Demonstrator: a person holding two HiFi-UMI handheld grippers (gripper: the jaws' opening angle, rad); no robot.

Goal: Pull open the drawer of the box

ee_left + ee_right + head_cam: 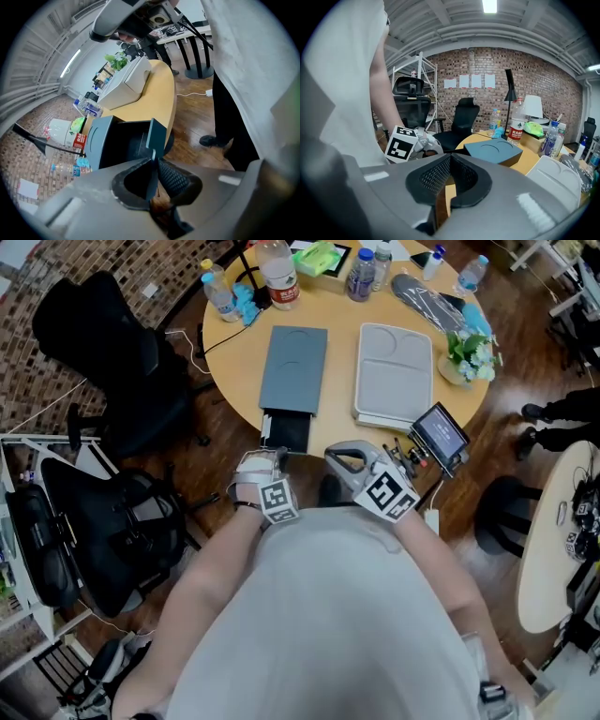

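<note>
Drawer (286, 431), seemingly out past rim of round table (236, 362); brick wall (543, 79) beyond

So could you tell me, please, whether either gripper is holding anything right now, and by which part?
The left gripper is shut on the drawer, pinching the edge of its front panel. The right gripper is shut and holds nothing.

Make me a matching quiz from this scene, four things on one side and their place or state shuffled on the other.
Things:
1. drawer
2. left gripper
3. right gripper
4. flowers

Places or states:
A. shut on nothing
B. pulled out of the dark box
C. standing on the table beside the pale tray
D. clamped on the drawer's front

Pairs: 1-B, 2-D, 3-A, 4-C
</note>
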